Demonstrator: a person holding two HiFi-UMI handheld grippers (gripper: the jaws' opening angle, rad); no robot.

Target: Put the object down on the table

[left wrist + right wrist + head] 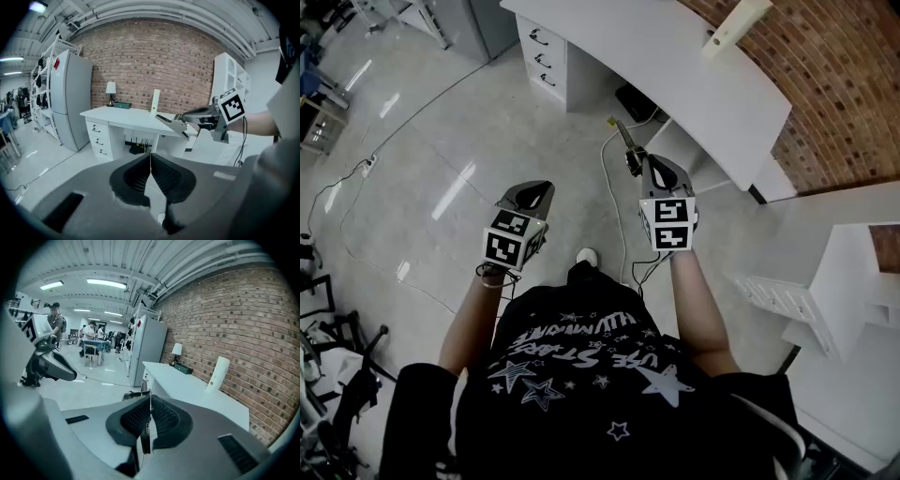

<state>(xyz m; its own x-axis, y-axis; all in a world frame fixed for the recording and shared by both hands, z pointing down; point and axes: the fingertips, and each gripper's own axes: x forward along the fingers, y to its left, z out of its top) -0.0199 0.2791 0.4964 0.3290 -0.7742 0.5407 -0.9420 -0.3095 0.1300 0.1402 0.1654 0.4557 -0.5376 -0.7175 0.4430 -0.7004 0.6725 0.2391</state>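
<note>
Tool (626, 145), maybe scraper, clamped in right gripper (649, 169), pointing forward beyond jaws; left gripper (538, 193) clenched, empty.

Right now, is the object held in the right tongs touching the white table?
Apart. The head view shows a clear gap between the object, held in the right tongs, and the edge of the white table.

Head view looks steeply down; both gripper views face the white desk (675, 56).
</note>
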